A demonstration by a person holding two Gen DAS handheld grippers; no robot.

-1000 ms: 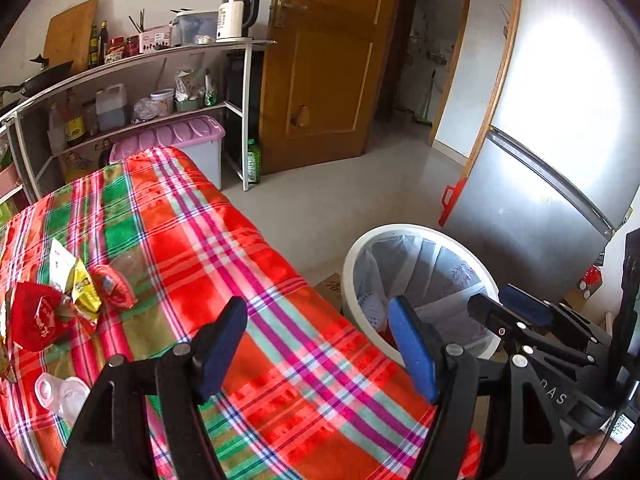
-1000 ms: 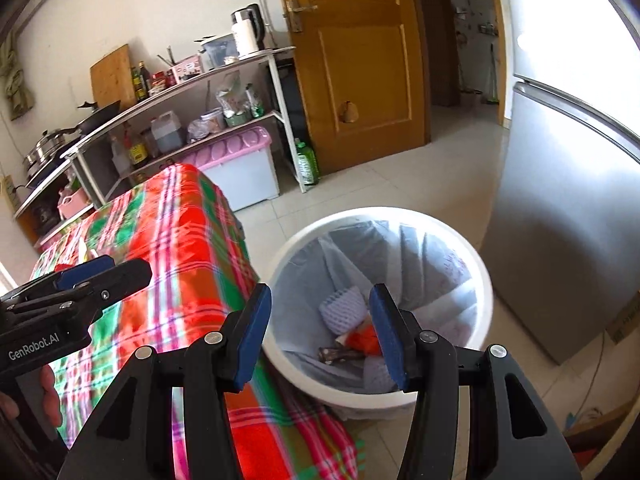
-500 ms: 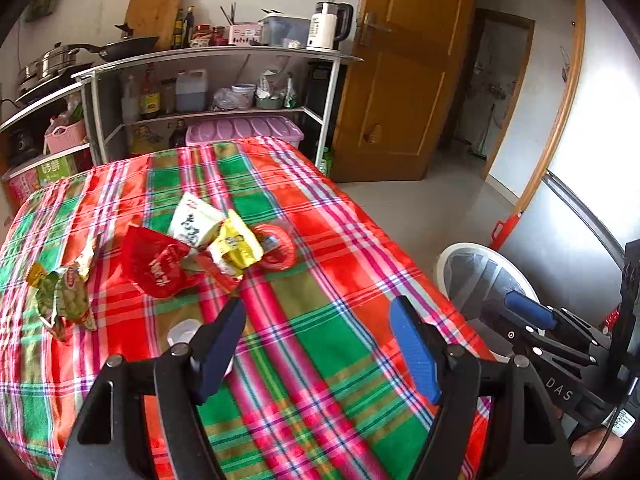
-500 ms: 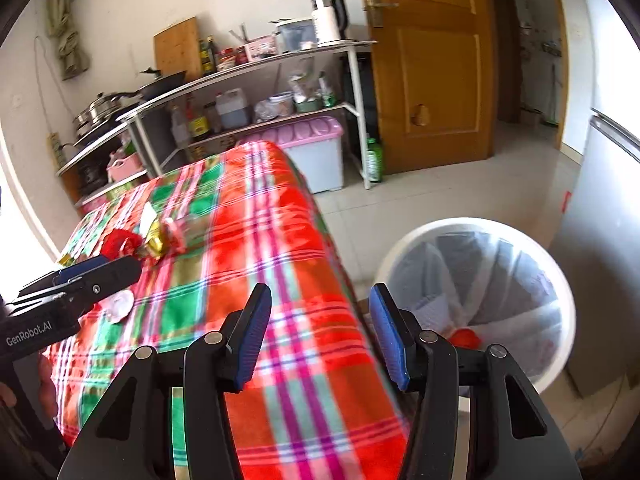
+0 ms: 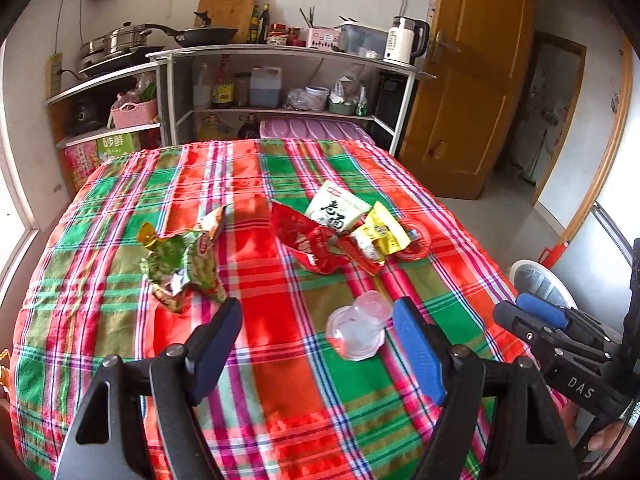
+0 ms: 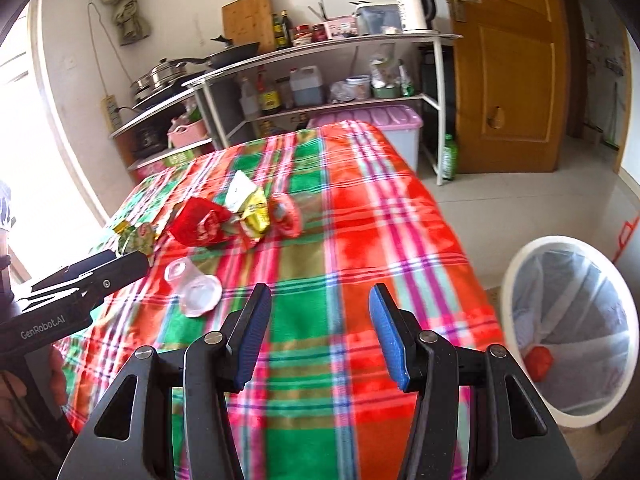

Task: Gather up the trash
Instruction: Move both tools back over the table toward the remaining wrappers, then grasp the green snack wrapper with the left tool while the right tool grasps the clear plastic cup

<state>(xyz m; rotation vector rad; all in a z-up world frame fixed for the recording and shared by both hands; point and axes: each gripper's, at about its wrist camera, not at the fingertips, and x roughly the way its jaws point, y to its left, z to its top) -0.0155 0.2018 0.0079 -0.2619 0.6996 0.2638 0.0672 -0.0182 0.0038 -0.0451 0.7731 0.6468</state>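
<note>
Trash lies on the plaid tablecloth: a crumpled green wrapper, a red wrapper, a white-green packet, a yellow packet, a red ring and a clear plastic cup on its side. My left gripper hovers over the near cloth, its jaws opening with nothing held; the cup lies just beyond its right finger. My right gripper is open and empty above the cloth. The cup is to its left. The white lined bin stands on the floor at the right.
A metal shelf with pans, bottles and a kettle stands behind the table, with a purple-lidded box under it. A wooden door is at the back right. A green bottle stands on the floor beside the shelf.
Both views have swung left, away from the bin and onto the table. The trash pile and the clear cup now lie ahead. The left jaws stand a little wider.
</note>
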